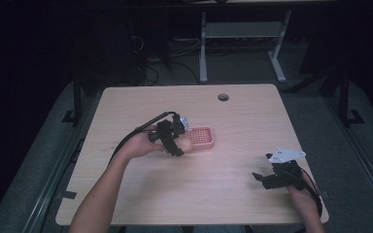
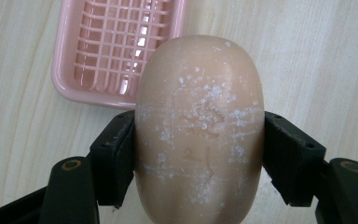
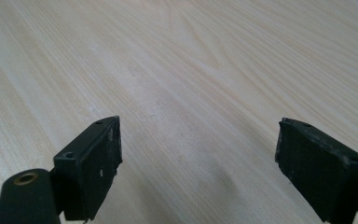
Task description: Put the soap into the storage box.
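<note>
Main risk as we read it: the smooth oval peach-coloured soap bar [image 2: 199,130], flecked with white residue, could squirt out of the left gripper [image 2: 199,158], since its rounded, probably slick sides give the flat black pads little to bite on and they contact it only about midway along its length. A harder squeeze would likely push it forward rather than hold it. Second risk: a bad landing in the pink plastic soap dish with a slatted grid floor [image 2: 70,51]. From the left gripper view the bar's far end overlaps the dish's near rim, so if we let go now it may catch the rim and tip the light dish or roll onto the pale wooden table [image 1: 141,194]. Position now: the bar sits pinched between the left jaws, one pad pressed on each long side, and it sticks out well past the fingertips toward the dish. In the high view it hangs just beside the dish's near-left edge; height above the table we cannot tell. The right gripper [image 1: 267,177] has its jaws spread wide with nothing between, low over bare table near the right front corner, well apart from the dish.
</note>
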`<state>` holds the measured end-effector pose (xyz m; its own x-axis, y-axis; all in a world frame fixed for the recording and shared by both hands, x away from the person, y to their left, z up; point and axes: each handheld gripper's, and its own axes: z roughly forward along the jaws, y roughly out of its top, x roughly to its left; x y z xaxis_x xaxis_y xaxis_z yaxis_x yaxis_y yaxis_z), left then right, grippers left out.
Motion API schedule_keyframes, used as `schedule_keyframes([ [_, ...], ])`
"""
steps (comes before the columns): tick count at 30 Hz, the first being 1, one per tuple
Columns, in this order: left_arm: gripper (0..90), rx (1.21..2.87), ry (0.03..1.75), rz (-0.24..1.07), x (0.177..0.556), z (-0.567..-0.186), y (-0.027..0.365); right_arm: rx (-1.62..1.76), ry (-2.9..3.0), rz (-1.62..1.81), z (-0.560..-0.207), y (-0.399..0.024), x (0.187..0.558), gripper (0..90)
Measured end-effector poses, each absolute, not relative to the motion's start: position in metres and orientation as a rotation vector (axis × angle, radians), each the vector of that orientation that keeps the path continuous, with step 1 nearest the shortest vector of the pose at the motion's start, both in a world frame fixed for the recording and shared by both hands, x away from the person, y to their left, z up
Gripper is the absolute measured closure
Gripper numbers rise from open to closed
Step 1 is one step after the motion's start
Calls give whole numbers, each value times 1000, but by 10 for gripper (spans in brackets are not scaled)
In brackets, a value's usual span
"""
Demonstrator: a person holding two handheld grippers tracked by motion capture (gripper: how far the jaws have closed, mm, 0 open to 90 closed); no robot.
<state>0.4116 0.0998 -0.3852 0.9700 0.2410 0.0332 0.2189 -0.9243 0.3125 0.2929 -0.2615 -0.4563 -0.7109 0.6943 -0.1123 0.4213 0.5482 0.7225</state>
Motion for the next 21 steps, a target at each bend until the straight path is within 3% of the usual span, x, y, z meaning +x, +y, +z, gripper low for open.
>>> schedule_keyframes([
  [21,320,2838,304,117,437,-374,71,916,2395,982,-456,-263,293,140],
])
